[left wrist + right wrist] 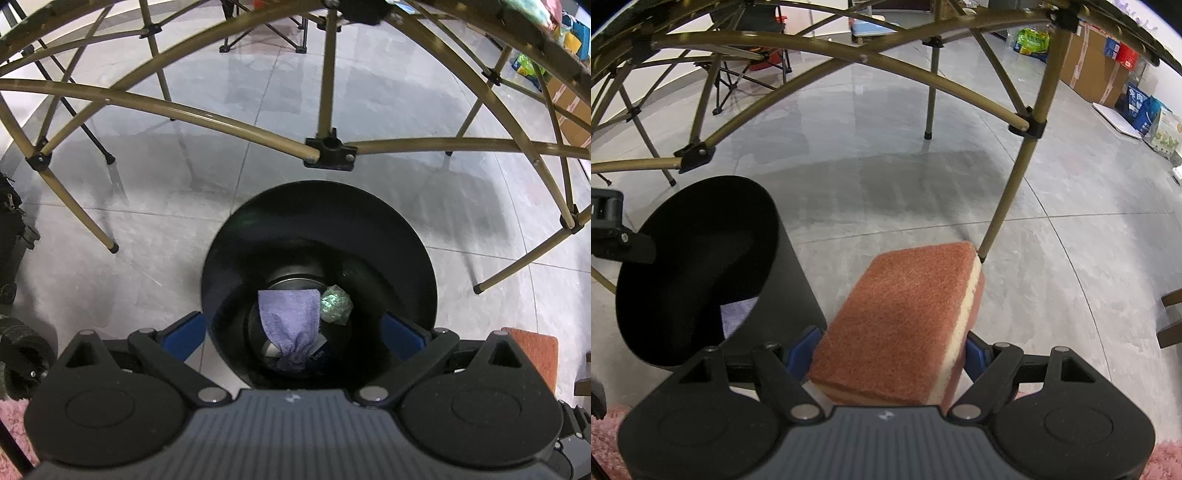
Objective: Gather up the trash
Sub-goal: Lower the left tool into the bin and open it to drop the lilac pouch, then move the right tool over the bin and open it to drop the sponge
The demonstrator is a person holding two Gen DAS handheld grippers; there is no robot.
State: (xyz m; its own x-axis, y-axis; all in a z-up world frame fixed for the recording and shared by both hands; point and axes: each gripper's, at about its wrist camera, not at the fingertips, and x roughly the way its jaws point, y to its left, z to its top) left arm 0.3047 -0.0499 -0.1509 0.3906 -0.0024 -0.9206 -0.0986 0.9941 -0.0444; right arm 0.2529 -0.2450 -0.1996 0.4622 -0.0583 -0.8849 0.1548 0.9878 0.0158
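A black round bin (pixel 406 236) stands on the grey floor below my left gripper (pixel 295 332). That gripper hangs over the bin's mouth, open, blue fingers (pixel 184 332) spread wide with nothing between them. Inside the bin lie a purple cloth (pixel 290 321) and a crumpled greenish wrapper (pixel 335 304). My right gripper (pixel 892 350) is shut on a reddish-brown sponge (pixel 901 317) with a cream middle layer, held to the right of the bin (pixel 786 266). The sponge's corner (pixel 532 354) shows at the right of the left wrist view.
Folding-table legs and cross bars (pixel 328 147) arch over the bin; one leg (pixel 1008 206) ends on the floor just beyond the sponge. Camp chairs (pixel 753 62) stand farther back. Boxes and bags (pixel 1108 70) line the right wall. Pink fluffy fabric (pixel 605 435) lies at the bottom edge.
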